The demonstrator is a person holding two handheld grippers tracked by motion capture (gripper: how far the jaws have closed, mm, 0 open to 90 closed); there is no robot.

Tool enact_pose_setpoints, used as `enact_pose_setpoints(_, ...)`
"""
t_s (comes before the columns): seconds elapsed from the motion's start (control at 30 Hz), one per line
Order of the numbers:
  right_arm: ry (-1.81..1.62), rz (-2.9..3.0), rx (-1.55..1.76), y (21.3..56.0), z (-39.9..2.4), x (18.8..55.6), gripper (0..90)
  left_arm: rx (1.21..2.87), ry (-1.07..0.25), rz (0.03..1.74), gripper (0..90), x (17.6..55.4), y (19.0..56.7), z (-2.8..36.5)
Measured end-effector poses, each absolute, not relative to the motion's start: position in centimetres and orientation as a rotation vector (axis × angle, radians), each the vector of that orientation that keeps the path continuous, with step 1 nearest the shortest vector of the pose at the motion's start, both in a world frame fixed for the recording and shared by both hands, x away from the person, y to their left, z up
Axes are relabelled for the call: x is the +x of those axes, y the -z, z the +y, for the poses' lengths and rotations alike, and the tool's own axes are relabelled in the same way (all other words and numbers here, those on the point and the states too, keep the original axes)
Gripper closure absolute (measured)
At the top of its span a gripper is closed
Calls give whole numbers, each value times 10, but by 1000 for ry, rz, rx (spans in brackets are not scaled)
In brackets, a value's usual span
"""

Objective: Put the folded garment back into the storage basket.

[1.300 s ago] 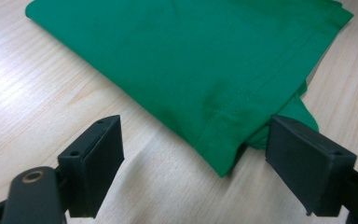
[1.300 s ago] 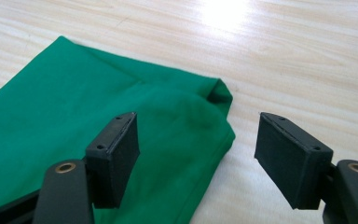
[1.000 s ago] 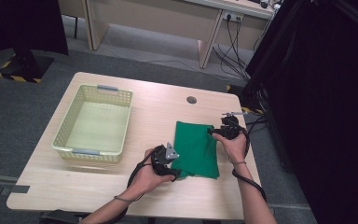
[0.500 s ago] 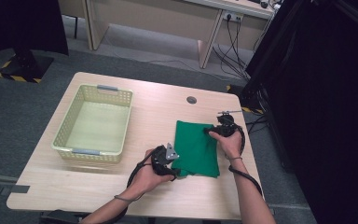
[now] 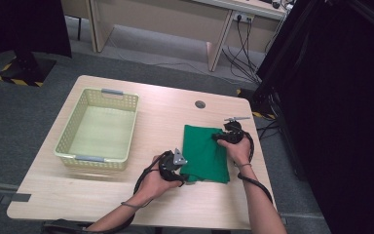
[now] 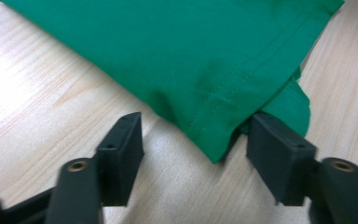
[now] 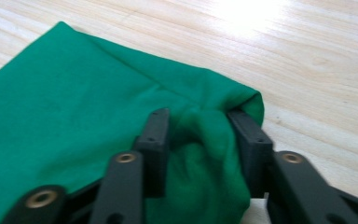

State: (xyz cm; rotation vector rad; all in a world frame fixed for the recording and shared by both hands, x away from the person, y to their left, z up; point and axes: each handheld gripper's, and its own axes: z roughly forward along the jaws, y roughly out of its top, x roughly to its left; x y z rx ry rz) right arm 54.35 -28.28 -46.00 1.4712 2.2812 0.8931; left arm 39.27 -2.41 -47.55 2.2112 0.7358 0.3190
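Nearest the person, the left gripper had just been closing around the near left corner of the folded green cloth, jaws not yet pinching. Farther off, the right gripper had bunched and clamped its far right corner. Right of the basket, the cloth looked soft and light; hemmed corners seemed the surest hold.

Evenly lit from overhead in the high view, soft throughout and slightly coarse; black curtain at right swallowing all detail. Strong white glare on the bench in the right gripper view, another bright patch at left in the left gripper view. Near jaws blurred, cloth seams sharp. Faint shadows only.
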Motion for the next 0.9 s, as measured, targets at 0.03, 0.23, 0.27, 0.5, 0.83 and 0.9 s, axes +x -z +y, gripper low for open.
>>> enact_pose_setpoints(0.03,-904,2282,1471,460,-283,543,656,2207,-315,739,403,393,476,-24)
enact_pose_setpoints(0.23,-948,2279,1511,461,-285,542,749,2195,-309,735,579,396,475,-26)
enact_pose_setpoints(0.27,-947,2280,1516,461,-285,542,752,2197,-308,734,612,396,475,-26)
enact_pose_setpoints(0.5,-925,2263,1556,458,-282,540,772,2176,-311,732,810,395,476,-28)
enact_pose_setpoints(0.83,-915,2238,1587,455,-280,537,780,2142,-292,740,854,392,476,-27)
enact_pose_setpoints(0.9,-918,2231,1595,454,-281,537,782,2135,-292,738,858,391,475,-26)
